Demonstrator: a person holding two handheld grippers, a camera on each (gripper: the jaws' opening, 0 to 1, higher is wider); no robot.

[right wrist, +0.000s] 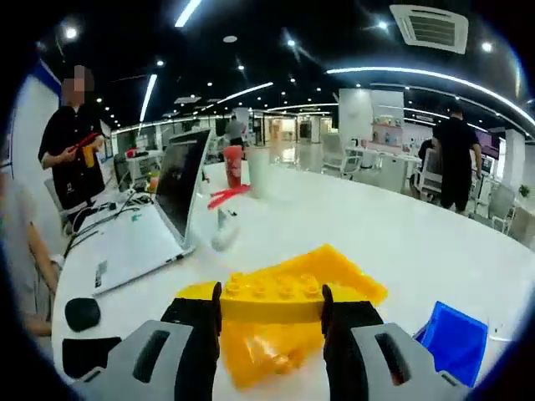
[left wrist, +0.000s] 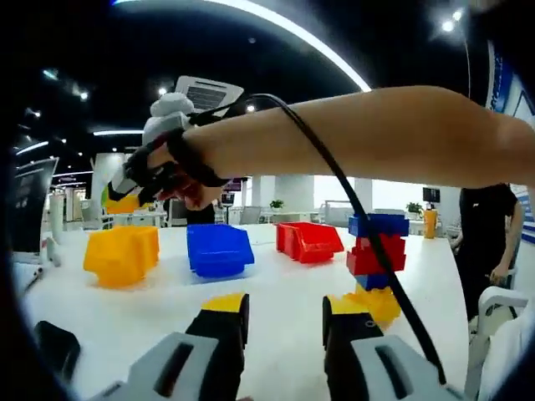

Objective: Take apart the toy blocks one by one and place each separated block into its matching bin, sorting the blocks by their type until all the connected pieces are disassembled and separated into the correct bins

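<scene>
Right gripper (right wrist: 269, 313) grips yellow block (right wrist: 272, 299) above yellow bin (right wrist: 351, 271)

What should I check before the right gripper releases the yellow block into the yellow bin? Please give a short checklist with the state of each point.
1. Block held: ok. The right gripper has its jaws closed on the yellow block.
2. Block over matching bin: ok. The yellow bin lies directly under the block in the right gripper view.
3. Height above the bin: cannot tell.
4. Left gripper free: ok. Its jaws stand open with nothing between them.
5. Work remaining: not ok. The block stack is still connected, with blue, red and yellow pieces.
6. Other bins ready: ok. The blue bin and red bin sit on the table.
</scene>
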